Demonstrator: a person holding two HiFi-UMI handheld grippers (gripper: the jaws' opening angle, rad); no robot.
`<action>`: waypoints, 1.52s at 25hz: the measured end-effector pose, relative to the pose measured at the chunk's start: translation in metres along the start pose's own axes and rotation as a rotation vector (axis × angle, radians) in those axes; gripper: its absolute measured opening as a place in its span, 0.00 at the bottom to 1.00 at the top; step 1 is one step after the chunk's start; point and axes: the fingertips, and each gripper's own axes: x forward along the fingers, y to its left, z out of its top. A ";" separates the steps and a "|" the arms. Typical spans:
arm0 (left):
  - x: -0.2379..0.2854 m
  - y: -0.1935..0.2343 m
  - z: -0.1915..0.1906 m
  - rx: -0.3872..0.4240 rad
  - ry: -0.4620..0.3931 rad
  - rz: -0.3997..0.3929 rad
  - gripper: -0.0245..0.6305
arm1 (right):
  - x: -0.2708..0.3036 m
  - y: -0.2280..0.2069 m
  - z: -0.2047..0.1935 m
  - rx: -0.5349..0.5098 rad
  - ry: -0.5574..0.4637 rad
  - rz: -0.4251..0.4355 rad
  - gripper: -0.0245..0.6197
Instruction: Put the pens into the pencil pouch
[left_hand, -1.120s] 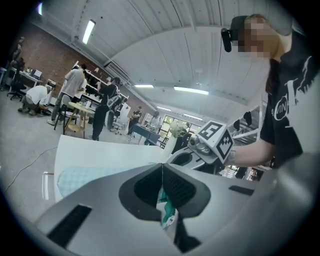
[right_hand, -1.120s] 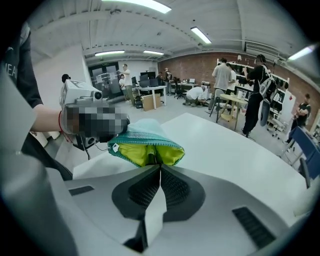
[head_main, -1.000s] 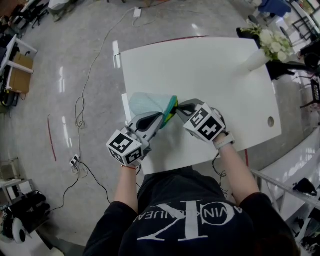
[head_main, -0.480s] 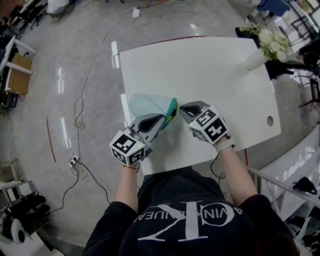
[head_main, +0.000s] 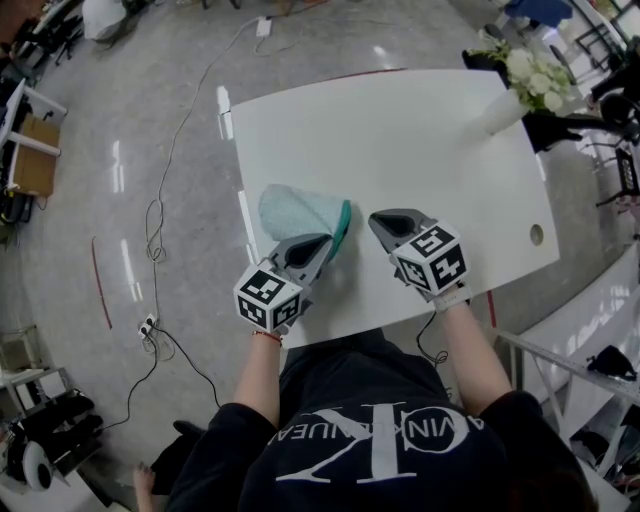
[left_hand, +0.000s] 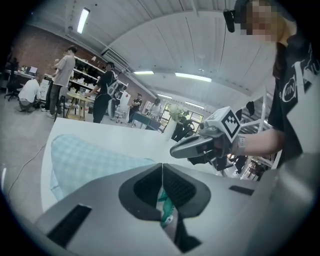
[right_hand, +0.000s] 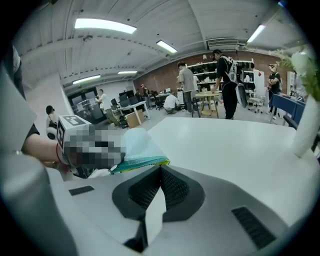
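Note:
A pale teal checked pencil pouch (head_main: 293, 211) lies on the white table (head_main: 420, 150), its darker teal zip edge (head_main: 343, 221) pointing right. My left gripper (head_main: 327, 242) is shut on that zip edge; a bit of teal zip (left_hand: 164, 202) shows between its pads in the left gripper view, with the pouch (left_hand: 85, 160) stretching away to the left. My right gripper (head_main: 379, 219) is shut and holds nothing, a short way right of the pouch (right_hand: 137, 146) and apart from it. No pens are in sight.
A white vase of flowers (head_main: 503, 110) stands at the table's far right corner. A cable hole (head_main: 536, 235) sits near the right edge. Cables (head_main: 160, 215) run over the floor to the left. People stand at benches (right_hand: 222, 82) in the background.
My right gripper has drawn off to the right, away from the pouch's zip end. My left gripper has sunk a little with the zip edge, and the pouch lies flatter.

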 end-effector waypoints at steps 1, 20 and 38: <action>0.000 0.000 -0.002 -0.006 0.005 0.004 0.05 | -0.001 0.000 -0.002 0.007 -0.005 -0.002 0.05; -0.023 0.002 0.021 -0.001 -0.095 0.049 0.07 | -0.022 -0.005 0.008 0.089 -0.169 0.006 0.05; -0.110 0.049 0.094 0.089 -0.343 0.397 0.04 | -0.061 -0.008 0.058 0.043 -0.398 -0.041 0.05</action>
